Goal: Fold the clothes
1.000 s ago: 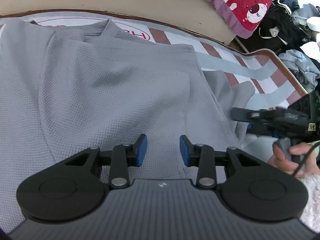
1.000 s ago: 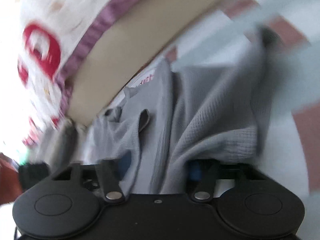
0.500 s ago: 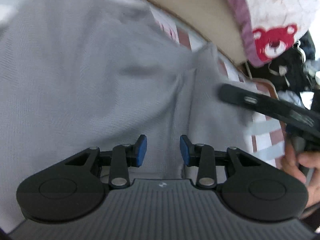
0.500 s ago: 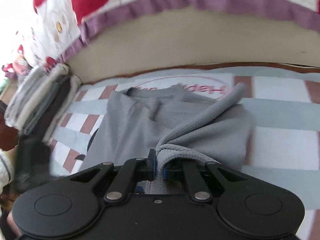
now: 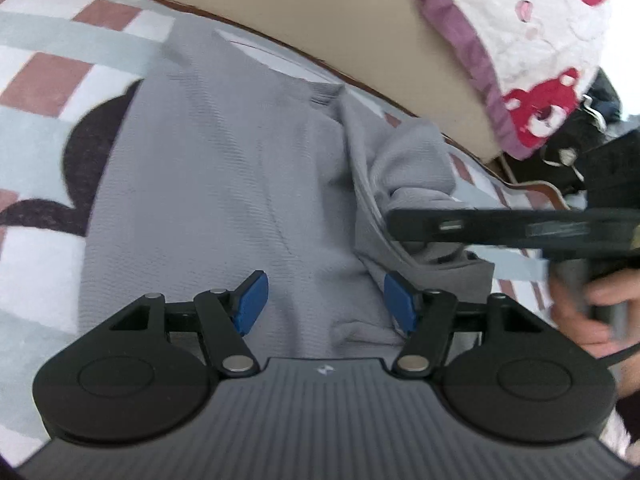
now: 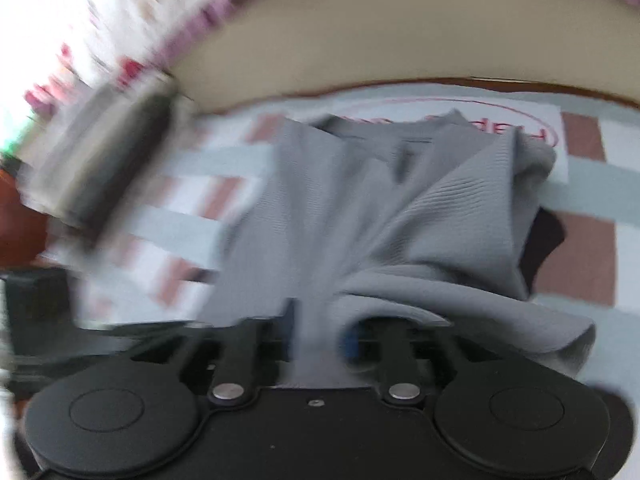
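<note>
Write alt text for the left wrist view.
Open left tongs hover over a grey top on a checked mat. The right tongs reach in from the right above its bunched sleeve.

**Layout: garment, mat, bedding, grippers**

Waffle-knit top (image 5: 224, 184) lies on the patterned mat (image 5: 36, 264), neckline toward the far edge. Sleeve (image 5: 408, 168) is bunched at the top's right side. Left gripper (image 5: 324, 308) sits over the near hem, fingers spread with cloth between them. Right gripper (image 6: 320, 336) is at the right, cloth running between its fingers. Bear-print quilt (image 5: 552, 52) lies behind the mat, far right. Stacked clothes (image 6: 100, 168) are at far left, beside the mat.
</note>
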`<action>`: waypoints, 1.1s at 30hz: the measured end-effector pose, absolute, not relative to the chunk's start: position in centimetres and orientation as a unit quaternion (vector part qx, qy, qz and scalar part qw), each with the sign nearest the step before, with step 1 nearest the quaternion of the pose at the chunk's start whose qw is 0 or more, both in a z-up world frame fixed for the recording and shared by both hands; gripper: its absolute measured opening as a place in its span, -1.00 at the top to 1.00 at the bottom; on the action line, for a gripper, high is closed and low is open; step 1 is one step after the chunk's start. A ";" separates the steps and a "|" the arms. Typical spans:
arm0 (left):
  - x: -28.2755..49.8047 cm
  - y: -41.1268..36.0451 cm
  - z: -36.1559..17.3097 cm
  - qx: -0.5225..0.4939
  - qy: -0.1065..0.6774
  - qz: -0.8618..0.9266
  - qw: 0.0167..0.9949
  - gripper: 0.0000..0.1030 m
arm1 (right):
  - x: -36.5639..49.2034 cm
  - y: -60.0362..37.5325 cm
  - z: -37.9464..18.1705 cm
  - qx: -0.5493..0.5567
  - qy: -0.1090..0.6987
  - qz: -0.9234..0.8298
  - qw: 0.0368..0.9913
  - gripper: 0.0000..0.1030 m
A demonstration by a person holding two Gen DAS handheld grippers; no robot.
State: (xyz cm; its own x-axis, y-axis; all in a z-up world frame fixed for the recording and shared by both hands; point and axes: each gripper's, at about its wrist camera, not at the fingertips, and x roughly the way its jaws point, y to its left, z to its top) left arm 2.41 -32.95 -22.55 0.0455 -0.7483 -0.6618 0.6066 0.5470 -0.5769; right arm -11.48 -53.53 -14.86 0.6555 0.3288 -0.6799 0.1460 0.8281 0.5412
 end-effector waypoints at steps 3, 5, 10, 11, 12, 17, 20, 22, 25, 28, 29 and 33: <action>2.4 -33.0 -22.9 -0.047 0.530 -0.466 0.706 -0.24 | -15.1 -54.2 -13.0 0.342 0.360 0.013 0.868 -0.11; 2.3 -33.2 -22.5 -0.028 0.536 -0.474 0.699 -0.24 | -17.6 -54.5 -12.7 0.369 0.349 -0.046 0.861 -0.12; 1.5 -33.8 -22.3 -0.012 0.539 -0.504 0.675 -0.23 | -20.3 -54.1 -12.8 0.357 0.354 -0.113 0.857 -0.16; 1.3 -33.9 -22.5 -0.012 0.542 -0.504 0.673 -0.23 | -20.2 -54.6 -13.2 0.372 0.351 -0.105 0.853 -0.16; 1.1 -34.1 -22.6 -0.009 0.540 -0.503 0.675 -0.23 | -19.8 -55.1 -14.0 0.395 0.346 -0.093 0.846 -0.16; 1.2 -33.8 -22.1 -0.034 0.527 -0.504 0.684 -0.24 | -17.7 -56.2 -17.3 0.459 0.359 -0.055 0.810 -0.16; 2.2 -33.2 -21.5 -0.091 0.516 -0.504 0.686 -0.24 | -16.4 -56.0 -18.2 0.457 0.382 -0.047 0.801 -0.16; 2.9 -33.1 -21.4 -0.129 0.513 -0.501 0.685 -0.23 | -15.6 -55.8 -18.8 0.456 0.398 -0.043 0.795 -0.16; 3.3 -33.0 -21.6 -0.143 0.521 -0.484 0.689 -0.23 | -14.1 -54.8 -18.2 0.398 0.418 -0.038 0.816 -0.16; 3.5 -32.5 -21.7 -0.132 0.523 -0.462 0.704 -0.23 | -10.9 -53.1 -17.8 0.272 0.480 -0.044 0.833 -0.16; 3.6 -32.3 -21.7 -0.130 0.523 -0.454 0.709 -0.23 | -9.9 -52.4 -17.8 0.223 0.506 -0.052 0.832 -0.16; 4.0 -31.3 -21.2 -0.138 0.517 -0.465 0.705 -0.20 | -10.2 -51.3 -17.5 0.215 0.545 -0.090 0.806 -0.20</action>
